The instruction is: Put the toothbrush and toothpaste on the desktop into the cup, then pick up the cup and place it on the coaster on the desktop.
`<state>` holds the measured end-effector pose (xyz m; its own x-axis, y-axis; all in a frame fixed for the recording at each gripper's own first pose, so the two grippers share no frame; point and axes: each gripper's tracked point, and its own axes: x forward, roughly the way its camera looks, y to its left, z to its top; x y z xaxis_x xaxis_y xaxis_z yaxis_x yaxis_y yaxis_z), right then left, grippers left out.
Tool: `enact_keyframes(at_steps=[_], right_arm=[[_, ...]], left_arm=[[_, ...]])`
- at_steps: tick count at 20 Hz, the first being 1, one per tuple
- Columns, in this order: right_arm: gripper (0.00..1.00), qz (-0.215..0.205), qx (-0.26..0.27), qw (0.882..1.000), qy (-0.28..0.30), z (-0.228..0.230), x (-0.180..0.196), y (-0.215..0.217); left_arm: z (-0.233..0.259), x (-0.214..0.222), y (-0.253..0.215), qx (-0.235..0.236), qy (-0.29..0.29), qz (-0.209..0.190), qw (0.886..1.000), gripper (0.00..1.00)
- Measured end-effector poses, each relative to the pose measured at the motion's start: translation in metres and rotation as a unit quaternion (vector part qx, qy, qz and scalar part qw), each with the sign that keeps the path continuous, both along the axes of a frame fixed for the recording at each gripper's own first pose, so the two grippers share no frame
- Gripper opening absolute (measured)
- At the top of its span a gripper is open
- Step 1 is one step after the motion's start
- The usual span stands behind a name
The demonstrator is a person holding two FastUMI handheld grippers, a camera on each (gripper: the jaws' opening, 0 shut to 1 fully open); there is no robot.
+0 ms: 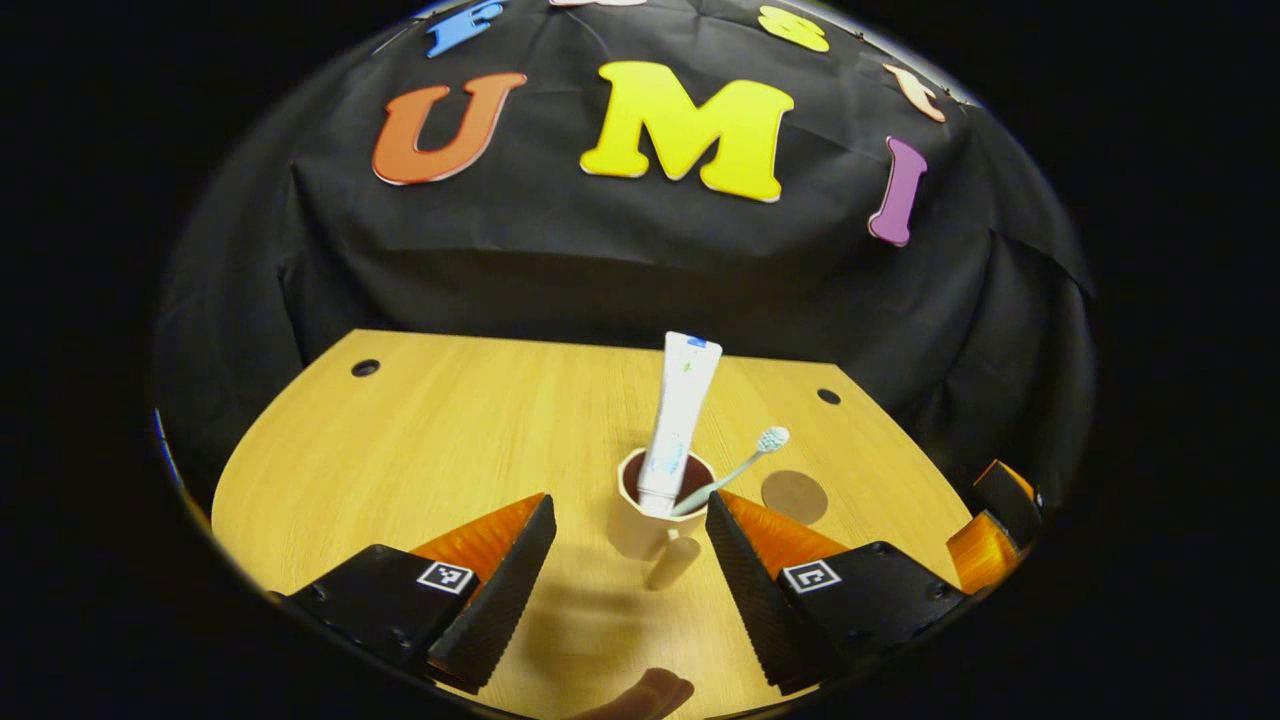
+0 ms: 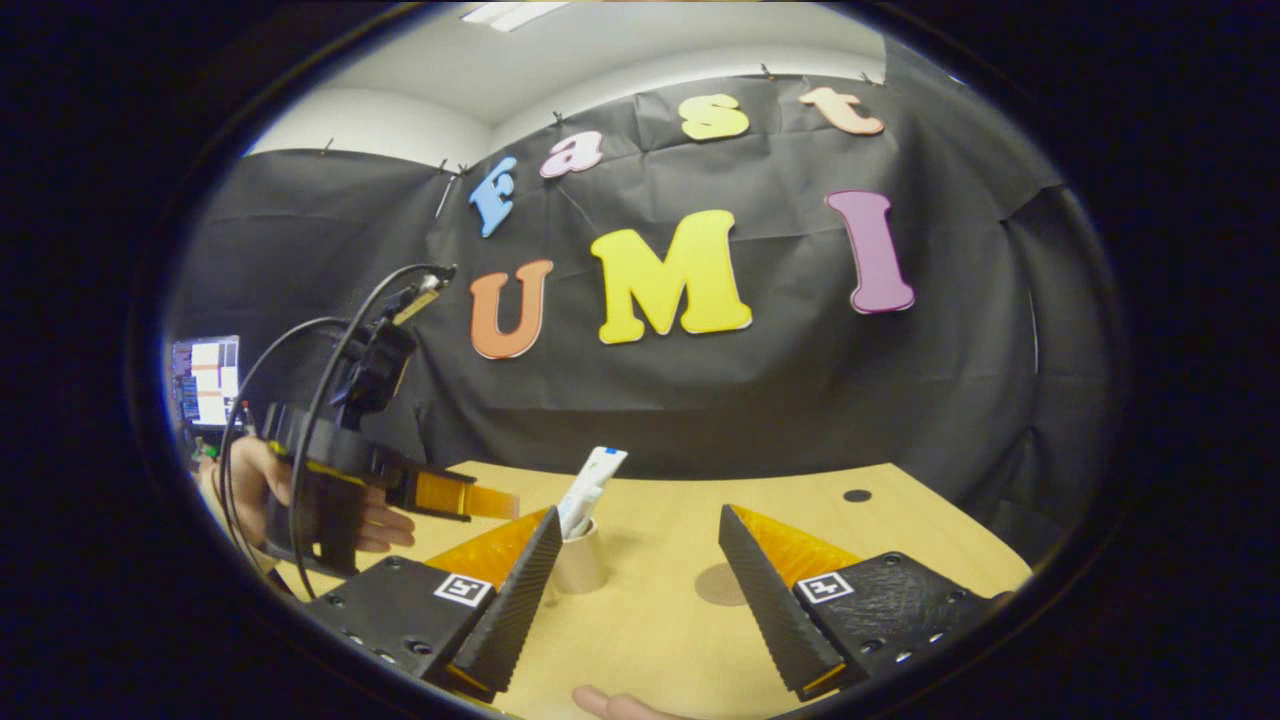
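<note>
A beige cup [image 1: 640, 525] stands on the wooden desktop [image 1: 450, 440], its handle [image 1: 672, 562] pointing toward me. A white toothpaste tube [image 1: 680, 420] stands upright inside it, and a toothbrush [image 1: 735, 470] leans out to the right. My left gripper [image 1: 630, 560] is open, with its fingers on either side of the cup and apart from it. A round brown coaster [image 1: 794, 497] lies flat just right of the cup. In the right gripper view, my right gripper [image 2: 635, 570] is open and holds nothing. There the cup [image 2: 580, 560] sits ahead to the left and the coaster [image 2: 722, 583] lies between the fingers.
Two dark holes [image 1: 365, 368] [image 1: 828, 396] mark the desktop's far corners. The right gripper [image 1: 990, 525] shows at the table's right edge. A hand [image 2: 260, 480] holds the left gripper [image 2: 505, 503], with its cables, beside the cup. A monitor [image 2: 205, 380] glows at far left.
</note>
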<state>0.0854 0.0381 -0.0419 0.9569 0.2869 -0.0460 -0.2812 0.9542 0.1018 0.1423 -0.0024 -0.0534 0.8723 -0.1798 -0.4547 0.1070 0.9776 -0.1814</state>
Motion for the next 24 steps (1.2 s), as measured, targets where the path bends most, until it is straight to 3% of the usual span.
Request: enact_keyframes(at_steps=[4, 6, 10, 11, 14, 17, 18, 21, 24], right_arm=[[0.95, -0.014, 0.0, 1.0, 0.011, -0.017, -0.015, -0.033], [0.94, -0.029, -0.008, 1.0, 0.005, -0.016, -0.016, -0.053], [0.95, -0.024, 0.027, 0.999, 0.006, -0.008, -0.02, -0.054], [0.95, -0.024, 0.033, 0.999, 0.007, -0.006, -0.02, -0.056], [0.95, -0.041, 0.033, 0.999, -0.013, 0.007, -0.019, -0.075], [0.95, -0.066, 0.038, 0.997, -0.024, 0.014, -0.018, -0.097], [0.95, -0.067, 0.043, 0.997, -0.022, 0.014, -0.019, -0.1], [0.98, -0.081, 0.042, 0.995, -0.027, 0.018, -0.019, -0.113], [0.95, -0.084, 0.047, 0.995, -0.027, 0.02, -0.02, -0.116]], left_arm=[[-0.022, 0.006, -0.017, 0.02, 0.115, -0.029, 0.993, 0.96], [-0.037, 0.003, -0.022, 0.016, 0.195, -0.029, 0.98, 0.96], [-0.064, 0.014, -0.024, 0.016, 0.271, -0.027, 0.962, 0.94], [-0.071, 0.017, -0.024, 0.018, 0.29, -0.016, 0.957, 0.97], [-0.078, 0.019, -0.026, 0.021, 0.315, -0.006, 0.949, 0.81], [-0.08, 0.02, -0.026, -0.006, 0.33, 0.005, 0.944, 0.58], [-0.073, 0.023, -0.023, -0.001, 0.324, 0.01, 0.946, 0.39], [-0.057, 0.023, -0.013, 0.008, 0.324, 0.027, 0.946, 0.3], [-0.02, 0.028, -0.008, 0.016, 0.299, 0.028, 0.954, 0.29]])
